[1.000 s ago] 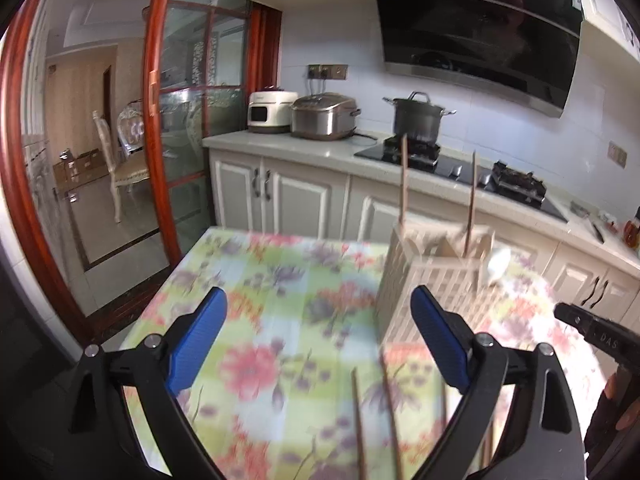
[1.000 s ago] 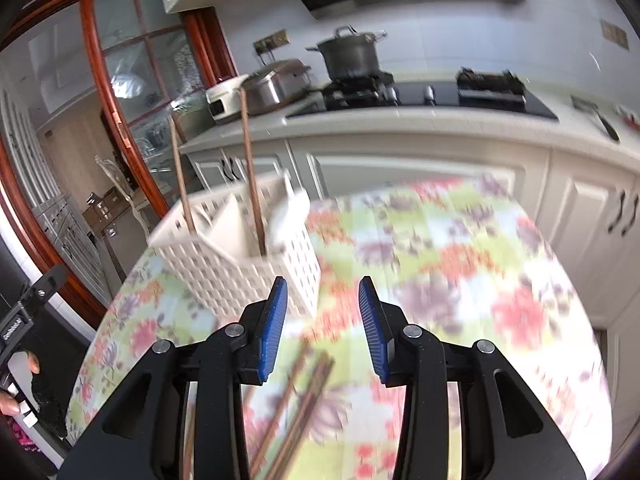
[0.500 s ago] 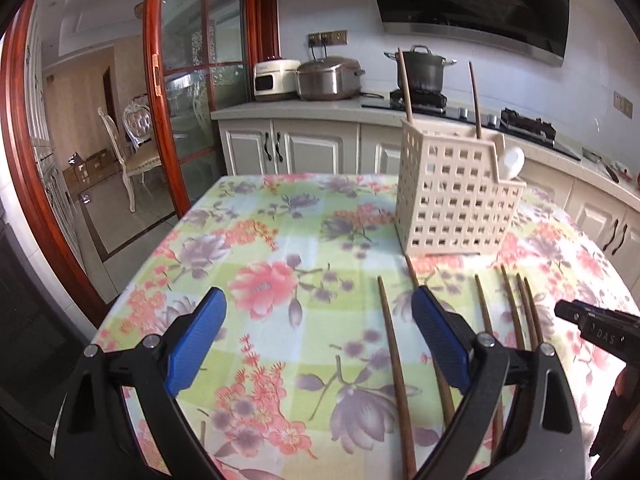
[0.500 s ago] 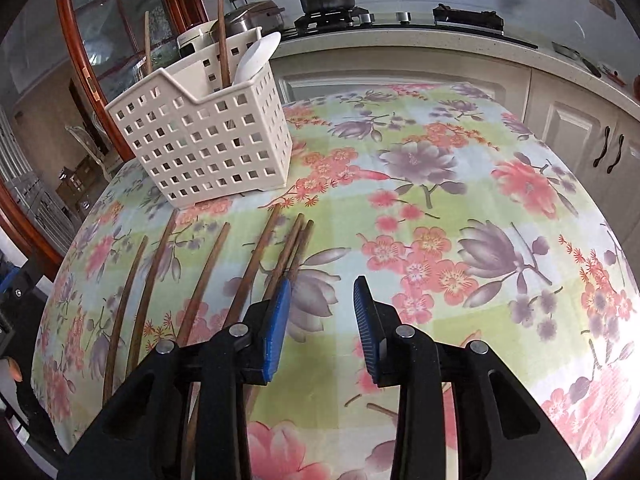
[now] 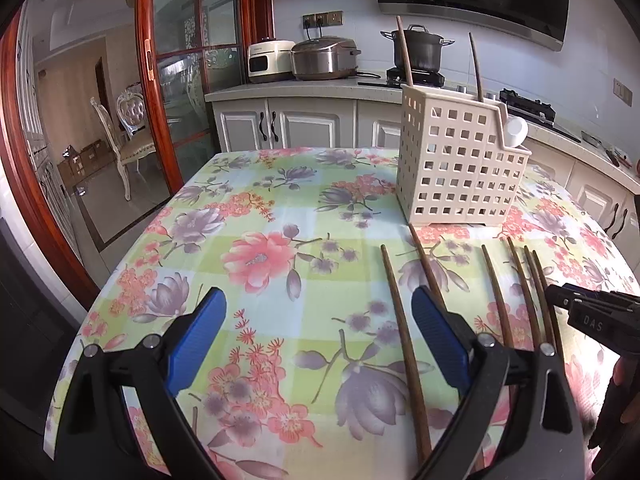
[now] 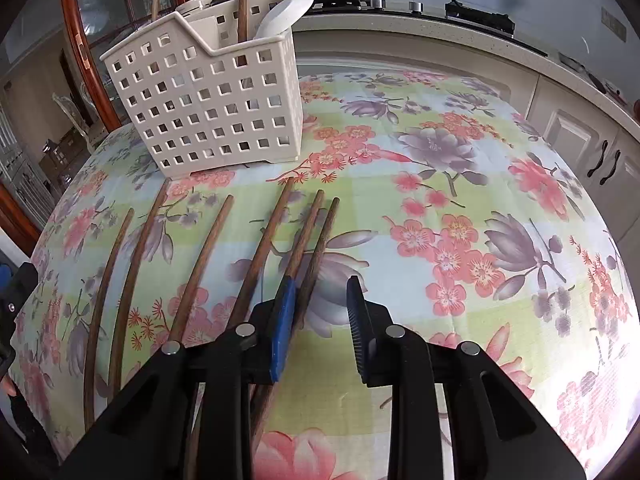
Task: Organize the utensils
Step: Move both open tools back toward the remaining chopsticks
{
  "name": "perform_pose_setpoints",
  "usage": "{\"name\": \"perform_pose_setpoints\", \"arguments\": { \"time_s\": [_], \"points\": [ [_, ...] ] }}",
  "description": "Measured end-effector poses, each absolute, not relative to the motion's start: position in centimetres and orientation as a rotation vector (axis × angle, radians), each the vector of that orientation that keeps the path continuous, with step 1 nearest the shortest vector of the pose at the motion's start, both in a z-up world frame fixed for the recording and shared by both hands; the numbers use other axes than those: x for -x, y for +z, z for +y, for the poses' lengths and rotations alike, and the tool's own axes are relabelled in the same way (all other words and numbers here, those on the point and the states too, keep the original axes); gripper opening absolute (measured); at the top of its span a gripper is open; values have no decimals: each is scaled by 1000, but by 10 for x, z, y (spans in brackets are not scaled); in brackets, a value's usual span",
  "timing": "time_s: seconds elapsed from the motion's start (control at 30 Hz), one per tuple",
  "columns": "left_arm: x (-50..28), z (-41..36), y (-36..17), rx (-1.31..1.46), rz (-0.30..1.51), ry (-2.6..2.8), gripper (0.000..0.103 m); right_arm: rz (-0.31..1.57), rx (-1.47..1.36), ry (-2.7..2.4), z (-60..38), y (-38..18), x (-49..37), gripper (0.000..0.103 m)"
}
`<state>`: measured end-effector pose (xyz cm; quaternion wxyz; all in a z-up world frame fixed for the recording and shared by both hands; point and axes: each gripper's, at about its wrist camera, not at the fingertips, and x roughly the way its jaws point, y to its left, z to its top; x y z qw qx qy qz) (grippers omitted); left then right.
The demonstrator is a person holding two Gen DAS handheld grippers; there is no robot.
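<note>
Wooden chopsticks (image 6: 208, 256) are lying just before the rack (image 6: 208, 108), waiting for sorting. Right gripper (image 6: 320, 312) fingers are closing, nothing pinched yet; left gripper (image 5: 316, 344) fingers are gaping wide, empty.

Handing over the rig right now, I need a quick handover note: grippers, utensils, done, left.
Left gripper: open, empty, low over the floral tablecloth.
Right gripper: jaws closing, rightmost brown wooden chopstick between them, not yet pinched.
Six chopsticks lie in a row before the white perforated plastic caddy.
Done: two chopsticks and a white spoon stand in the caddy.
Left: move the six in.
</note>
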<state>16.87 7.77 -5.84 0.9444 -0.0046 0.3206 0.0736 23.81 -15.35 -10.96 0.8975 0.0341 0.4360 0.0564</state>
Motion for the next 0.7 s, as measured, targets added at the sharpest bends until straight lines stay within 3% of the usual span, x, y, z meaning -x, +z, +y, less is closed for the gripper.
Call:
{"name": "perform_pose_setpoints", "arguments": {
  "time_s": [0.27,0.37,0.7],
  "points": [
    [-181,78,-70,19,739,141,91,888,3,106,-145,-112,-243,24],
    [-186,78,-71,36,755,127,91,890,-4,115,-151,-112,-242,10],
    [-205,69,-75,44,822,123,89,901,-55,156,-171,-112,-235,6]
  ]
}}
